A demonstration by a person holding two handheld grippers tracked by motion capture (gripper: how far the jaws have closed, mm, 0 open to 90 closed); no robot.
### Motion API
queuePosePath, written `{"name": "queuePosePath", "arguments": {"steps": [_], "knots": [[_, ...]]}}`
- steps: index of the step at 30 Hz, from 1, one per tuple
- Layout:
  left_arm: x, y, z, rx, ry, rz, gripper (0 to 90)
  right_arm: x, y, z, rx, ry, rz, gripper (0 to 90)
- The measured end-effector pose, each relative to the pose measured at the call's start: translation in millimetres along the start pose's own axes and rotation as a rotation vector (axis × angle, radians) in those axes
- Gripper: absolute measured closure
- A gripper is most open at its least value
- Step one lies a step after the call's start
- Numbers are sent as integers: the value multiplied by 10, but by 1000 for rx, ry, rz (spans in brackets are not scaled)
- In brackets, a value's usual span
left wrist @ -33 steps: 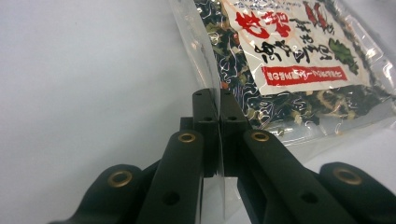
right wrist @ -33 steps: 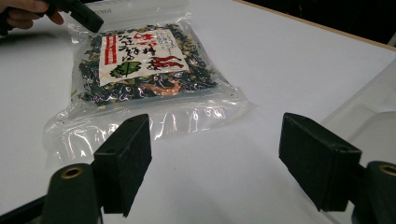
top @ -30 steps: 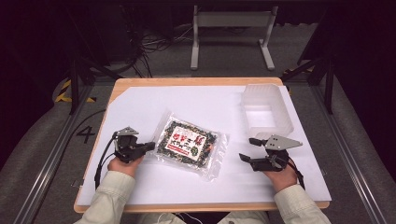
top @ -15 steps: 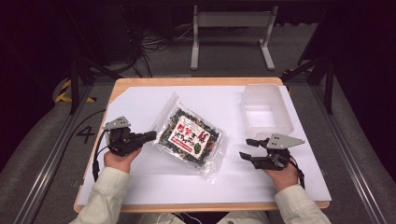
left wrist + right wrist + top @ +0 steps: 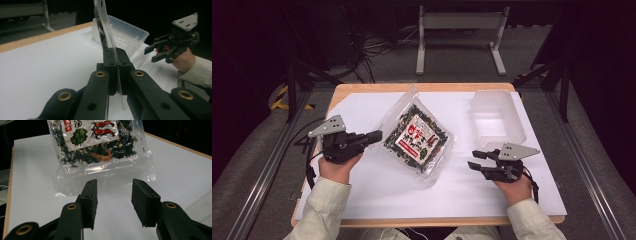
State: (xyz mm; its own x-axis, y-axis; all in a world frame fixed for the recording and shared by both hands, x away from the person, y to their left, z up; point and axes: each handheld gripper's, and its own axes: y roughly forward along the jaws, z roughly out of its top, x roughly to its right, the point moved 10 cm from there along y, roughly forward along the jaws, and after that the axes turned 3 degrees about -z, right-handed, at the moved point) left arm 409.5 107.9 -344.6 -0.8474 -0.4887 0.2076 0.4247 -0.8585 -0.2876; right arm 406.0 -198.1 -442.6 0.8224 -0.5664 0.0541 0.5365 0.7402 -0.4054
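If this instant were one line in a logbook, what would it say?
left gripper: shut on seaweed bag edge, bag tilted up | right gripper: open, jaws just closing, nothing between, short of bag | clear tub: empty

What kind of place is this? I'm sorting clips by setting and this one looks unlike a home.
Probably a lab or recording studio: a white-covered table on a grey floor with dark surroundings, loose cables and a metal stand behind, and a person working with hand-held grippers.
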Motion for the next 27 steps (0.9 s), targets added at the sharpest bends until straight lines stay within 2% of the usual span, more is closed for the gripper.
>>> {"name": "queuePosePath", "arguments": {"steps": [4, 10, 12, 15, 22, 25, 27], "knots": [[158, -84, 156, 0, 100, 23, 896, -16, -15, 48, 9, -2, 3, 569], [241, -192, 334, 6, 176, 37, 896, -33, -31, 155, 42, -5, 6, 559], [240, -224, 381, 13, 187, 42, 896, -48, -36, 208, 54, -8, 8, 558], [221, -260, 426, 35, 183, 45, 896, -68, -32, 262, 65, -13, 11, 558], [194, -298, 443, 47, 182, 49, 896, -80, 10, 379, 76, -22, 14, 532], [182, -328, 445, 53, 190, 49, 897, -64, 31, 533, 103, -21, 18, 472], [185, -345, 442, 59, 193, 51, 896, -66, 71, 664, 123, -44, 32, 440]]}}
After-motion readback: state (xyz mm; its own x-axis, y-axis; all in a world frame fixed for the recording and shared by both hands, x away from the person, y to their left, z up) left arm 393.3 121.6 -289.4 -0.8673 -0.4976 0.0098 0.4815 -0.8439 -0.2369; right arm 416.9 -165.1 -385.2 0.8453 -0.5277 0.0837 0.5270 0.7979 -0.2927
